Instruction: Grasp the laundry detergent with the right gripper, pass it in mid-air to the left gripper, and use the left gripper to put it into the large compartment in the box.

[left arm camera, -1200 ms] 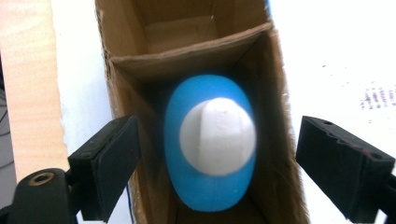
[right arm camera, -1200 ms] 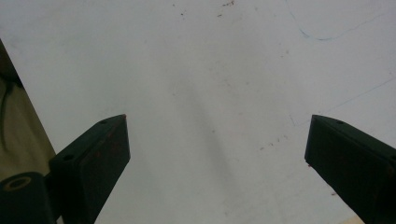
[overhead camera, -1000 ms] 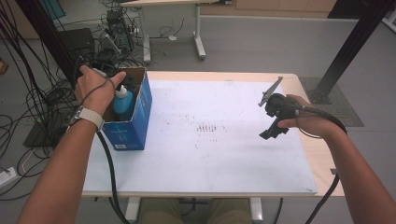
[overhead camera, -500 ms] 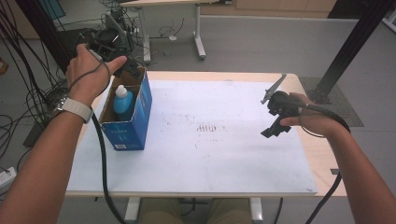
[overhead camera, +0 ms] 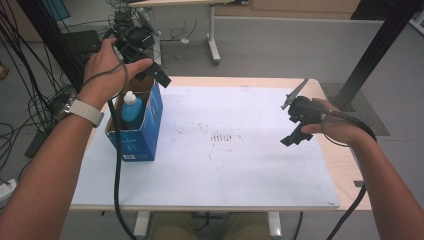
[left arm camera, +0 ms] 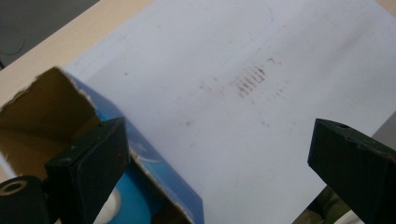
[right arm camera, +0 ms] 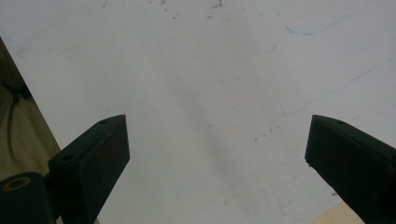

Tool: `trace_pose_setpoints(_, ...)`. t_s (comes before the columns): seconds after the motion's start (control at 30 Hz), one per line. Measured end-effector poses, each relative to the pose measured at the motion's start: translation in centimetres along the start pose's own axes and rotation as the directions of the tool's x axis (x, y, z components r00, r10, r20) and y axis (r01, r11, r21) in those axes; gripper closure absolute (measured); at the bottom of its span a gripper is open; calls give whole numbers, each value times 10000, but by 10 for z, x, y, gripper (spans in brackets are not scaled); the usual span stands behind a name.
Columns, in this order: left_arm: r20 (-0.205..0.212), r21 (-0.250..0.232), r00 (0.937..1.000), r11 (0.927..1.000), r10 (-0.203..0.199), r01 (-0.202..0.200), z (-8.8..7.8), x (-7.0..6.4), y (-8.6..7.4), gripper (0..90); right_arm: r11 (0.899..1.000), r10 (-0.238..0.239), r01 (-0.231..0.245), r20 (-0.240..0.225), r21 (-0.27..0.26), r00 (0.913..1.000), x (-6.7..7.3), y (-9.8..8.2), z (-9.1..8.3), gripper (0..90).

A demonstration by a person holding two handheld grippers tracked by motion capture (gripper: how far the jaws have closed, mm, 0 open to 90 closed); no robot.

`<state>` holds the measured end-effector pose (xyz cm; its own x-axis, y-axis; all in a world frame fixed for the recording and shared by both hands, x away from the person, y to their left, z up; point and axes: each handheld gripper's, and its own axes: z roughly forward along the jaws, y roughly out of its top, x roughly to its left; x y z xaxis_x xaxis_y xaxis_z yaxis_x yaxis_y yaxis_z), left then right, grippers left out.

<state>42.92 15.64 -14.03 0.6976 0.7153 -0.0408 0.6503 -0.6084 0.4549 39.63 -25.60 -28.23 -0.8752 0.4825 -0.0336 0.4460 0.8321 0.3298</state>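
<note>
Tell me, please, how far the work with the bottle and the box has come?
Done: the blue bottle stands inside the open blue box. In hand: nothing; the left gripper above the box has just been opening and is empty, and the right gripper hovers open over the white sheet. Left: no loose item shows.

The big white sheet [overhead camera: 210,150] on the counter [overhead camera: 345,165] is flat and bare from the middle out to 3 o'clock and down to 6 o'clock, so a claw can slide through there. At 9 o'clock the tall blue box [overhead camera: 137,127] blocks the way, with a bottle [overhead camera: 131,107] standing inside it. The box top is open, so that way in is free.
</note>
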Motion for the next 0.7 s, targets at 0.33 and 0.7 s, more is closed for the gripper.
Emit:
trace_pose_setpoints(0.33,697,338,9794,9808,1894,-1921,18,-31,23,54,9999,127,-127,51,-9,9999,2,-1,0,64)
trace_pose_setpoints(0.7,1214,890,9307,9301,3451,-3564,44,-58,40,56,9997,242,-239,236,-112,9994,3,-5,-9,64)
